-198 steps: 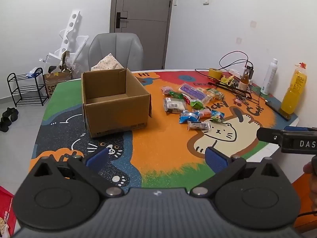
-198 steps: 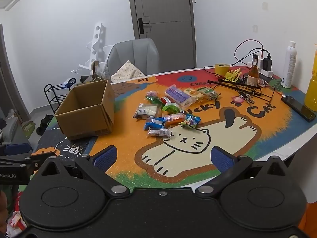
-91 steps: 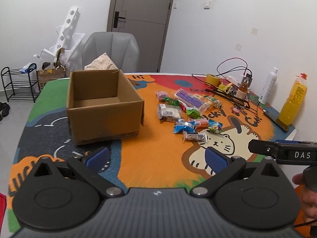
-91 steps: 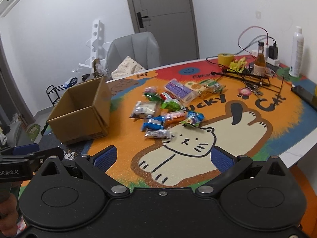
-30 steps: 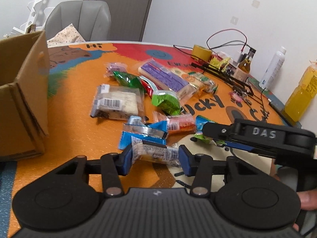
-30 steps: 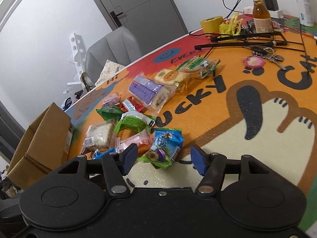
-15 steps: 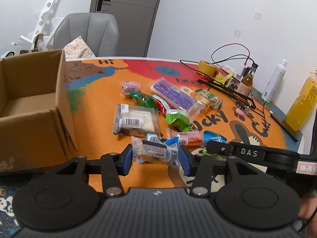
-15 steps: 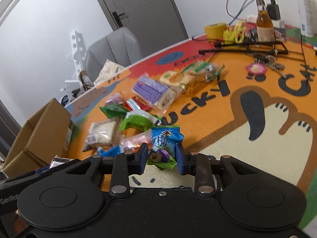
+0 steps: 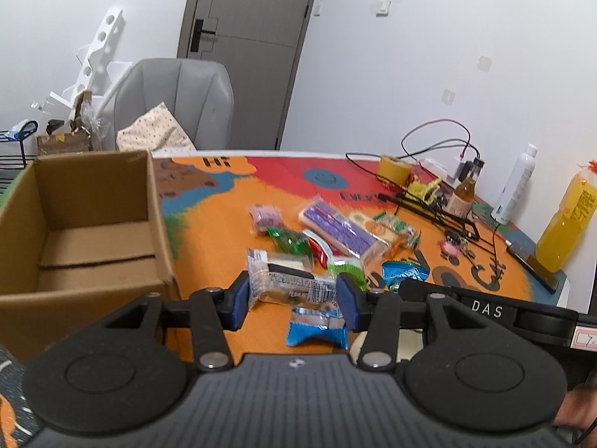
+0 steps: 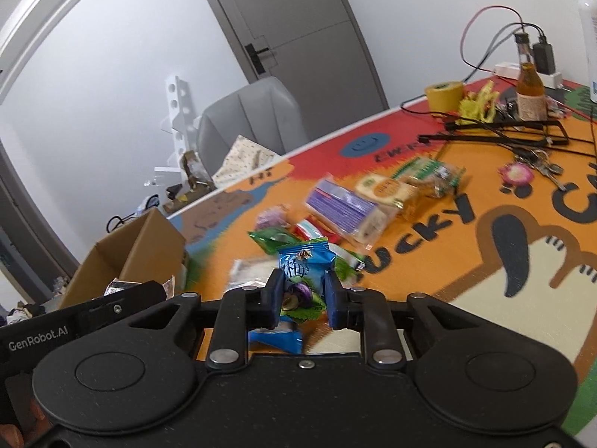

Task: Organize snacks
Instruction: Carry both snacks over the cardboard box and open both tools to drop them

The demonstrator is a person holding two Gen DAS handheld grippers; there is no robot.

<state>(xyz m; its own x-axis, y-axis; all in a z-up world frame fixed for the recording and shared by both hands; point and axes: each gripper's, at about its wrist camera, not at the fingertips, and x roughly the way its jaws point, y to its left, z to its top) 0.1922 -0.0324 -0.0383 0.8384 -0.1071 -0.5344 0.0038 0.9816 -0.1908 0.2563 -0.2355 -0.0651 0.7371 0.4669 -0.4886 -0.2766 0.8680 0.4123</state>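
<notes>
- Here, the left gripper (image 9: 294,300) has its jaws clamped on a clear-wrapped snack bar (image 9: 289,286), held crosswise between the blue pads and lifted clear of the bench (image 9: 224,220).
- The right gripper (image 10: 303,300) has its jaws drawn narrow around a blue plum-candy packet (image 10: 304,272), which stands upright between the pads; the jaws have just been closing on it.
- An open cardboard box (image 9: 89,224) sits on the bench to the left of the left gripper, its inside bare cardboard.
- Under the held bar a blue wrapper (image 9: 317,326) lies flat on the bench.
- Farther back lies the loose pile: a purple biscuit pack (image 9: 341,231), a green packet (image 9: 289,240), a small pinkish packet (image 9: 265,216) and a round yellow-labelled pack (image 10: 384,188).
- At the far right edge stand a yellow drink bottle (image 9: 567,224), a white spray bottle (image 9: 516,186) and a roll of yellow tape (image 9: 393,170) among cables.
- A grey chair (image 9: 179,104) stands behind the bench.
</notes>
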